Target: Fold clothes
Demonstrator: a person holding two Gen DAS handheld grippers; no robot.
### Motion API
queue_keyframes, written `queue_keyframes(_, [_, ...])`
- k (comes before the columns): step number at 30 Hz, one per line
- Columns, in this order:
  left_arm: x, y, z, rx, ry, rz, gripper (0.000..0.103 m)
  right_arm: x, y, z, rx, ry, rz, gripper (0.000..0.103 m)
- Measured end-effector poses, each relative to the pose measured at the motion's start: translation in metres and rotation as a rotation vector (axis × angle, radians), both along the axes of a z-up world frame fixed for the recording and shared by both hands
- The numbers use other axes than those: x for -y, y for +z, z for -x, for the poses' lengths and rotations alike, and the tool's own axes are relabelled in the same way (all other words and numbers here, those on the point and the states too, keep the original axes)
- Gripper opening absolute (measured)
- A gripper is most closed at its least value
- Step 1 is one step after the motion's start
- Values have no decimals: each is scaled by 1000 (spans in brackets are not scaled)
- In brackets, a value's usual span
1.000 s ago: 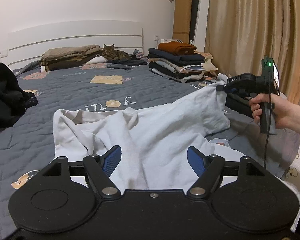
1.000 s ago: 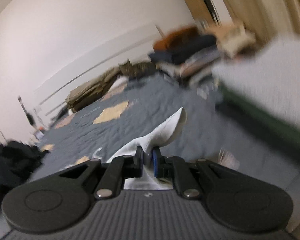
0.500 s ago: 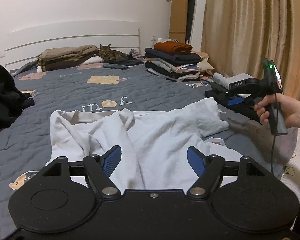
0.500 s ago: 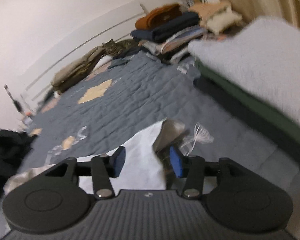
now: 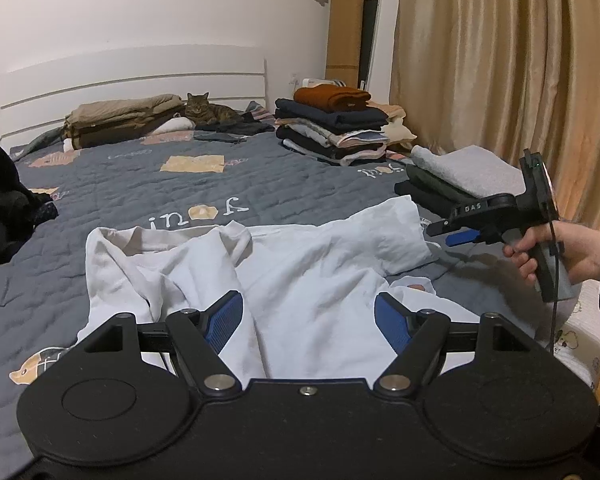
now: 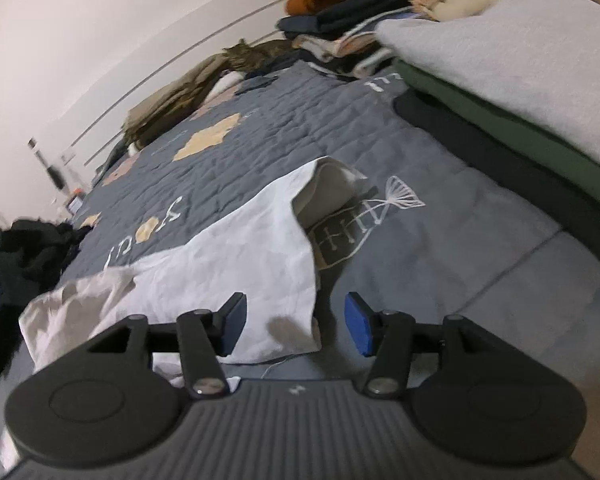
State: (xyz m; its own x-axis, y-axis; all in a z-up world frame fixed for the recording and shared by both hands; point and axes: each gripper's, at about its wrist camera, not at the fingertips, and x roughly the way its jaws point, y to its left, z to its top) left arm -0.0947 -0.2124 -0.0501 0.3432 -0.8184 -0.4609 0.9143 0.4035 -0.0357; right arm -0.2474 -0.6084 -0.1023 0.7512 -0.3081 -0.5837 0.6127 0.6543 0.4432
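A white shirt (image 5: pixel 300 264) lies rumpled across the near part of the bed (image 5: pixel 148 184), filling the lower middle of the left wrist view, its collar toward the upper left and one sleeve (image 5: pixel 384 232) stretched toward the right. Only the right wrist view shows that sleeve's end (image 6: pixel 324 192) curled open over a white stitched pattern on the gray quilt, and the shirt's hem lying between its own fingers. The left gripper (image 5: pixel 308 322) hovers over the shirt's middle with its jaws spread wide, nothing pinched. The right gripper (image 6: pixel 296 324) has its jaws opening, cloth under the gap but no pad pressing on it; in the left wrist view a hand (image 5: pixel 556 252) holds it at the right edge of the frame, just off the sleeve. Beside it, at right, sits a low stack of folded clothes (image 5: pixel 456 176), gray on top of green and black. Farther back stands a taller stack (image 5: pixel 336 128), a cat (image 5: pixel 208 112) by the headboard, and a dark heap (image 5: pixel 4 204) at far left. Bare quilt lies open between shirt and stacks.
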Motion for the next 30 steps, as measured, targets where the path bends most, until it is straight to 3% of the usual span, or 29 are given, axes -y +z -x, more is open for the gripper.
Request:
queue_keyframes(4, [0, -2, -1, 5, 4, -12, 72, -3, -11, -16, -39, 34, -5, 54])
queue_keyframes(6, [0, -2, -2, 4, 5, -12, 72, -4, -15, -18, -39, 37, -30, 48])
queue_keyframes(7, [-1, -2, -2, 4, 6, -12, 72, -3, -16, -19, -46, 29, -47, 36])
queue_keyframes(8, [-1, -2, -2, 4, 8, -11, 72, -2, -16, -19, -53, 21, -64, 18])
queue_keyframes(11, [-2, -1, -2, 4, 11, -9, 72, 2, -9, -11, -26, -12, -125, 12])
queue_keyframes(19, [-4, 3, -3, 5, 13, 6, 72, -1, 43, 20, 71, -32, -165, 7])
queue_keyframes(23, [-4, 3, -2, 7, 9, 4, 72, -1, 41, 30, -20, -38, -148, 7])
queue_keyframes(26, [-4, 3, -2, 8, 5, 3, 72, 0, 11, 24, -177, -24, -154, 10])
queue_keyframes(28, [-5, 4, -2, 8, 7, 1, 72, 1, -2, 24, -206, -35, -175, 11])
queue_keyframes(30, [-6, 5, -2, 7, 12, 2, 72, -3, 4, 26, -199, -46, -144, 12])
